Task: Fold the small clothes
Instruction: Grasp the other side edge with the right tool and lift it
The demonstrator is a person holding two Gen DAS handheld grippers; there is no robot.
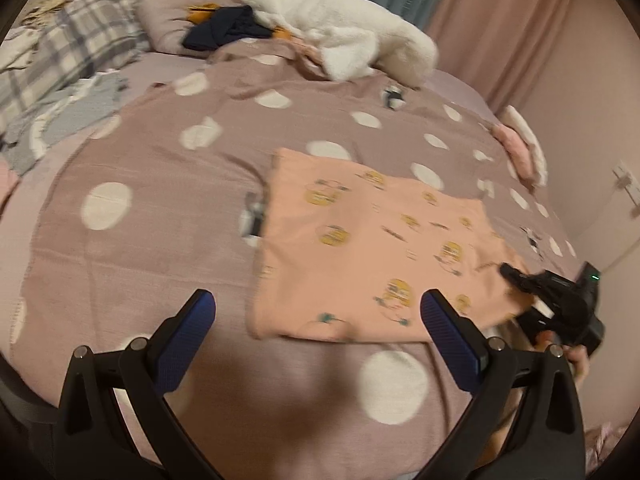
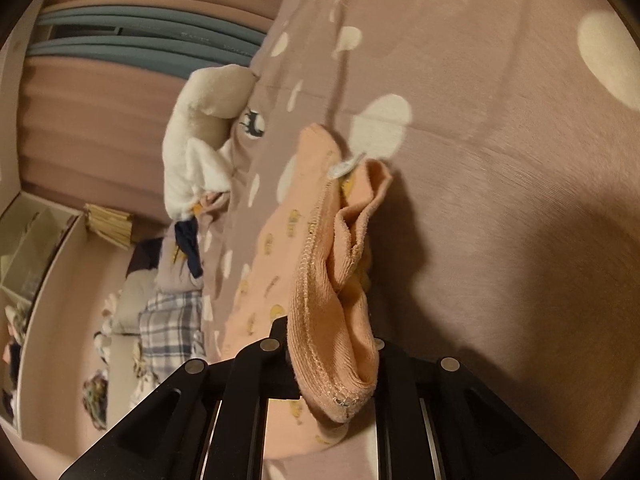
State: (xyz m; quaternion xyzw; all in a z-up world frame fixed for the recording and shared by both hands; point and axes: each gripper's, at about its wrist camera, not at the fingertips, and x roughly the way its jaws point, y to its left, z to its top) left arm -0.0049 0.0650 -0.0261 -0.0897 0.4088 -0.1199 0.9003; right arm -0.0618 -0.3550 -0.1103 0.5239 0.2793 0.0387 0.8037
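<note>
A small peach garment [image 1: 368,248] with yellow prints lies flat on the mauve dotted bedspread [image 1: 160,184]. My left gripper [image 1: 318,308] hovers open over its near left corner, its blue pads [image 1: 188,336] wide apart with nothing between them. At the garment's right edge my right gripper [image 1: 516,276] pinches the cloth. In the right wrist view the right gripper [image 2: 332,360] is shut on a bunched, ribbed edge of the peach garment [image 2: 332,280], which rises out of the jaws; the rest of the cloth trails away over the bed.
A white fluffy blanket [image 1: 352,36], dark clothes [image 1: 228,28] and a plaid pillow [image 1: 80,48] lie at the far end of the bed. A pink and white folded pile [image 1: 520,148] sits at the right edge. Curtains [image 1: 500,20] hang behind.
</note>
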